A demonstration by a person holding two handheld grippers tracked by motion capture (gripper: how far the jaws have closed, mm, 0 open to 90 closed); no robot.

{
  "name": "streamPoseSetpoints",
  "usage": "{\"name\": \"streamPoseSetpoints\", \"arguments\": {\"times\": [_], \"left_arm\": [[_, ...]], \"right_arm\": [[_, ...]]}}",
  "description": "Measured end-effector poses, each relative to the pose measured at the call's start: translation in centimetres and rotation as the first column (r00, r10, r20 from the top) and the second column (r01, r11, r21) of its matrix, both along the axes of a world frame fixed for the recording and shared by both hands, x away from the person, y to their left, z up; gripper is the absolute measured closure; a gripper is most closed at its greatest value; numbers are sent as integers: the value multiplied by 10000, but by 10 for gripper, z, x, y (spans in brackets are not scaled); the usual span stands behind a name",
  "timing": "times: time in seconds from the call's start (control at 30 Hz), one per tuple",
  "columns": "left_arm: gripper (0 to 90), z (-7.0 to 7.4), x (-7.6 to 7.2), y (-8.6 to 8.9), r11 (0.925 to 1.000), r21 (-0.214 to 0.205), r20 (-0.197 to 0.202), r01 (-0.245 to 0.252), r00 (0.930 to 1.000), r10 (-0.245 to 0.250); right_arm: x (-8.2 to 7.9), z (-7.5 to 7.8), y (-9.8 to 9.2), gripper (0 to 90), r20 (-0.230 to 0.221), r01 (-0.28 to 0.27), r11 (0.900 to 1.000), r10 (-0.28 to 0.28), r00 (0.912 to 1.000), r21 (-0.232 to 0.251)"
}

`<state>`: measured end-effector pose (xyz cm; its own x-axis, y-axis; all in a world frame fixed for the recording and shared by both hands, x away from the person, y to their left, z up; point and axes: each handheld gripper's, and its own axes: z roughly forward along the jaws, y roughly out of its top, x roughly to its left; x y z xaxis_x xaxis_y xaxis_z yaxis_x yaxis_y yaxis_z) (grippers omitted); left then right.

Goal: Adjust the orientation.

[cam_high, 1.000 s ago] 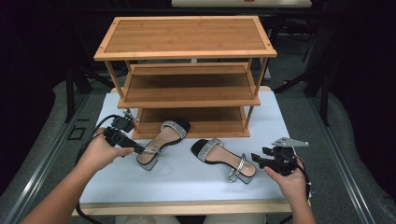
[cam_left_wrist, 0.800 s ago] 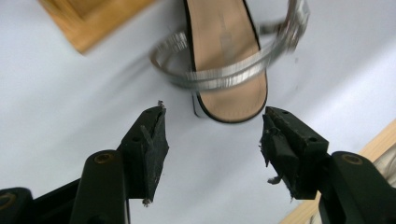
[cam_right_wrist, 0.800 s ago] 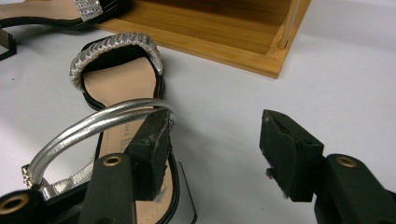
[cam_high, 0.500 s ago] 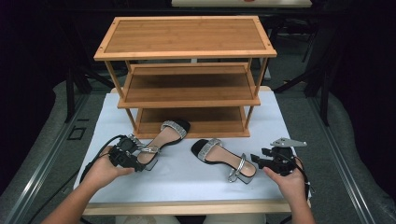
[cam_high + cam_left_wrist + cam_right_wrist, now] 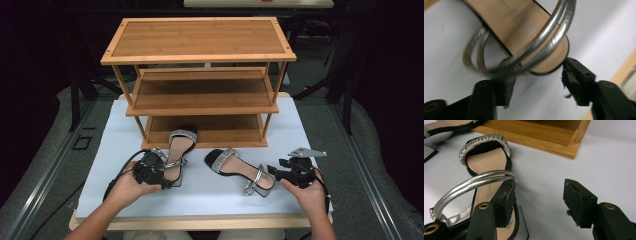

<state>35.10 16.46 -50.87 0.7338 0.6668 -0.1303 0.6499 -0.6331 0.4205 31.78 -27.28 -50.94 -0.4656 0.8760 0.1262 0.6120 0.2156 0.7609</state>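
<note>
Working at a white surface (image 5: 110, 145), we are partway through what looks like stowing a pair of sandals on the bamboo shoe rack (image 5: 200, 45) that stands at its far side, its three shelves mostly bare. The left sandal (image 5: 177, 150) lies with its toe just onto the bottom shelf and its heel out on the surface, so we judge it barely started and not yet properly seated. The right sandal (image 5: 240, 170) lies flat on the surface in front of the rack, well clear of any shelf, its silver toe band turned toward the rack.

Our left gripper (image 5: 161, 172) sits at the heel of the left sandal; seen along its own jaws, which have just been opening, the heel and the silver ankle strap (image 5: 544, 42) lie between them, but the pads do not press on either. Our right gripper (image 5: 274, 172) rests near the heel of the right sandal with its jaws apart, one pad just beside that sandal's strap (image 5: 474, 183), nothing gripped.

By our reading, neither sandal is held yet, and both remain to be gripped, lifted and set squarely on a shelf.
</note>
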Motion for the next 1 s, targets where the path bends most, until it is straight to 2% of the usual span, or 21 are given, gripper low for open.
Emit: {"name": "streamPoseSetpoints", "arguments": {"times": [0.1,0.13,0.4,0.43,0.47,0.53,0.6,0.63,0.73,0.87,1.0], "left_arm": [[335,-6,3,-7,9994,-319,-40,-143,9999,142],[326,-7,2,-8,9993,-370,104,-64,9999,67],[330,-7,-3,-17,9996,-199,543,-219,9983,230],[322,-11,-6,-26,9980,255,632,-579,9964,562],[306,-12,-6,-28,9972,364,571,-660,9963,638],[262,-15,-4,-31,9958,412,457,-817,9958,798],[268,-19,-2,-33,9932,374,523,-1098,9928,1078],[274,-21,1,-34,9915,150,464,-1289,9907,1281],[276,-21,1,-35,9921,132,487,-1246,9911,1238],[292,-19,2,-35,9960,566,652,-692,9957,655],[295,-15,11,-32,9975,580,615,-395,9975,359]], "right_arm": [[0,0,-2,424,10,37,10000,-37,10000,24],[0,0,-3,424,20,40,10000,-40,10000,38],[0,-2,-2,422,-31,46,10000,-46,10000,-13],[0,-2,0,421,-50,-66,10000,67,10000,32],[1,-2,0,421,-43,-65,10000,65,10000,-2],[1,-2,1,420,-58,-53,10000,52,10000,-20],[1,-4,1,420,-42,-14,10000,14,10000,-56],[1,-4,1,420,-94,-73,10000,73,9999,-65],[1,-4,0,420,-125,-46,10000,46,9999,-20],[1,-5,0,420,-197,-79,10000,78,9998,-51],[1,-5,2,420,-137,-94,9999,94,9999,-51]]}}
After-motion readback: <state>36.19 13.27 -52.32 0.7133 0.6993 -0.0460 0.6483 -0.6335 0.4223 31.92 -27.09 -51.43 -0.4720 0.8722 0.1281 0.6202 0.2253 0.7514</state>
